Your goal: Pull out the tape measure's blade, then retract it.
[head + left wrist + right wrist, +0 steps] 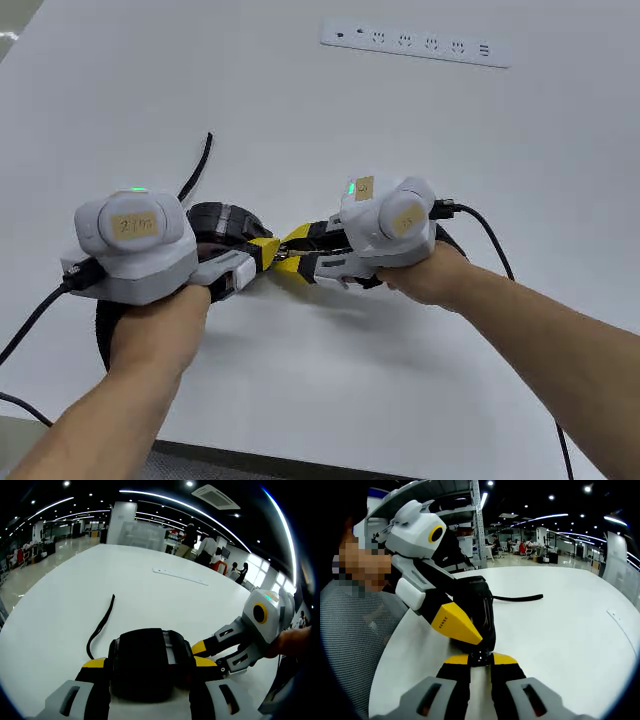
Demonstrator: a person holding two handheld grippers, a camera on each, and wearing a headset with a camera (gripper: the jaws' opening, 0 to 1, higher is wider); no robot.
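Note:
A black tape measure sits low over the white table between the two grippers. My left gripper is shut on its body, and in the left gripper view the case fills the gap between the yellow-tipped jaws of that gripper. My right gripper meets it from the right. In the right gripper view its jaws are shut on the small metal end hook of the blade, right at the case. Hardly any blade shows outside the case.
A white power strip lies at the far side of the table. A black cable trails behind the left gripper. The table's front edge runs close to the person's arms. People stand in the room beyond the table.

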